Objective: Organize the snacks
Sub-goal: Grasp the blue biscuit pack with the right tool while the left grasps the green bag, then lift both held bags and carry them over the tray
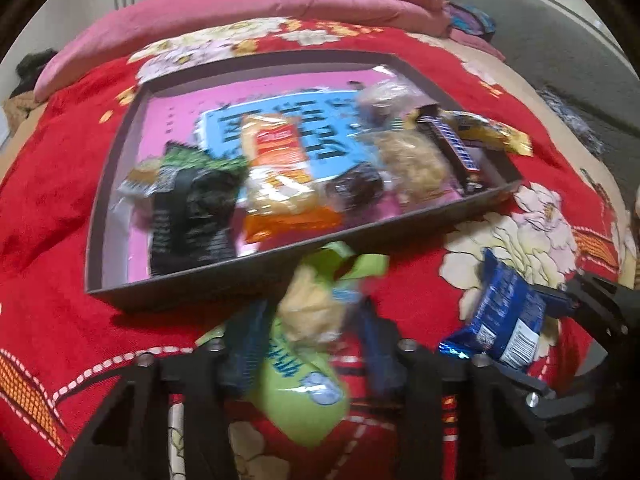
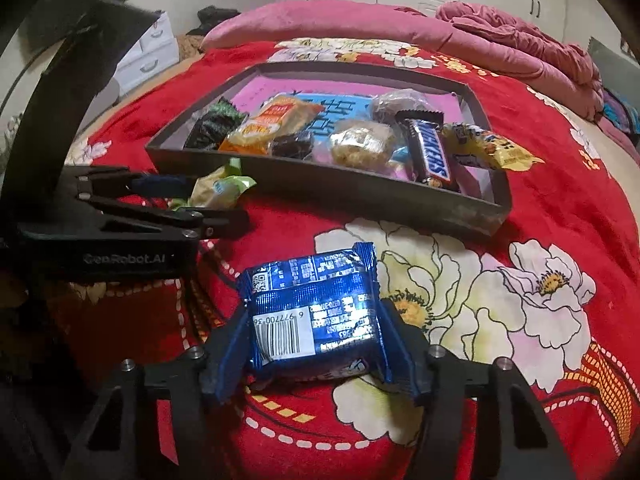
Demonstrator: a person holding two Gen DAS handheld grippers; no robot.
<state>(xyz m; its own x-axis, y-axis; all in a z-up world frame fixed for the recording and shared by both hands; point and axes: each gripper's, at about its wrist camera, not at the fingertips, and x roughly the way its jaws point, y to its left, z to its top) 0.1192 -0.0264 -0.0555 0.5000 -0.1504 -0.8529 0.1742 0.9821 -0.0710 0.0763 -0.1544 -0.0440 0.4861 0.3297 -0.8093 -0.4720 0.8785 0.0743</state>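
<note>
**Both tools closed on snack packs, tray ahead**

Left tool (image 1: 308, 344): its blue ribbed pads press on a green pack (image 1: 308, 380), a soft crinkled plastic wrapper with a pale lumpy snack showing through a clear window. The pack lies lengthwise between the fingers, its twisted end projecting past the tips toward the tray. The picture is blurred here.

Right tool (image 2: 316, 344): its blue pads grip the two short sides of a blue pack (image 2: 316, 312), a glossy foil pillow shape with crimped end seals and a white barcode panel facing up. The pack lies on the bed (image 2: 560, 208), which carries a plush red blanket with large cream and pink flowers.

Tray (image 1: 208, 276): a shallow rectangular box with dark, thin, upright walls and a pink floor, just ahead of both tools. Inside lie a dark green pack (image 1: 192, 208), an orange pack (image 1: 280, 172), a small dark round snack (image 1: 354, 190), clear-wrapped pale clusters (image 1: 412, 164) and a brown bar (image 2: 430, 156). A yellow pack (image 2: 488, 148) overhangs the wall of the tray to the right of the right tool.

Beyond the tray lies a rumpled pink quilt (image 2: 520, 44).
</note>
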